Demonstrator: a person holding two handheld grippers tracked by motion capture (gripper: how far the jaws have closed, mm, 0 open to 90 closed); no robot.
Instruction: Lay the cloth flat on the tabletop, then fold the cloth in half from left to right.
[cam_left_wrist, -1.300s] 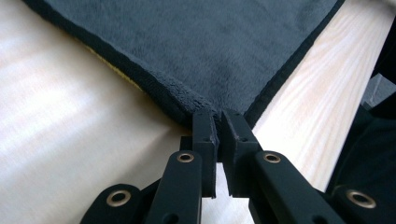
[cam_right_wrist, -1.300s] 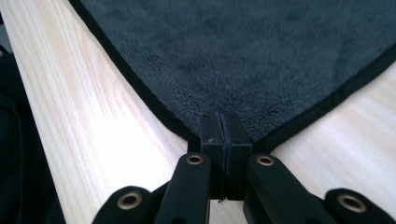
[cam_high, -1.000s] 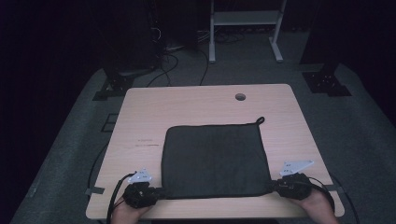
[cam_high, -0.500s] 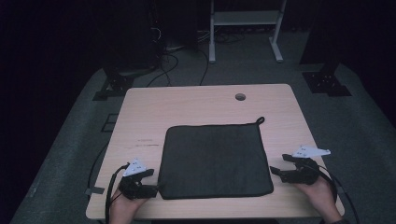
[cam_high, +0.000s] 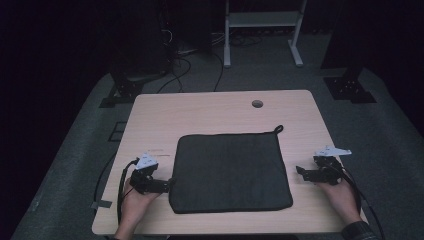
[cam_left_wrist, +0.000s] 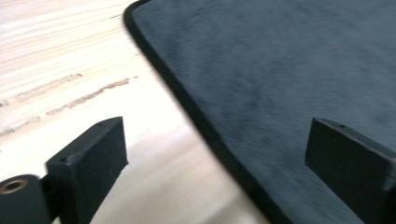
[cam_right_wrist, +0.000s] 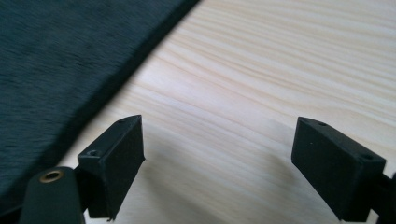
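Jaws wide apart on both my grippers, nothing held. Left gripper (cam_high: 170, 184) sits low at the cloth's (cam_high: 230, 170) near-left corner, pointing right, tips right at the cloth edge; in the left gripper view (cam_left_wrist: 219, 163) that hemmed edge runs diagonally between my jaws, one jaw over bare wood, the other over the dark cloth (cam_left_wrist: 280, 79). Whether the tips touch the cloth I cannot tell. My left hand (cam_high: 134, 200) comes in from the bottom edge, cable looping off the table's left side.

Right gripper (cam_high: 301, 172) is just off the cloth's right edge, pointing left toward it, a small gap of bare wood between. In the right gripper view (cam_right_wrist: 217, 154) both jaws hang over wood, with the cloth (cam_right_wrist: 60, 60) at upper left. Right hand (cam_high: 342, 197) rests near the table's right-front corner, wrist angled inward.

Cloth is dark grey, roughly square, flat, centered toward the near half of the table (cam_high: 200, 115), with a small hanging loop (cam_high: 278, 129) at its far-right corner.

Table is light wood with a round cable hole (cam_high: 257, 103) near the far edge. Grey carpet (cam_high: 75, 165) around it, cables (cam_high: 185, 65) and a white stand (cam_high: 262, 30) behind; the room is dark.
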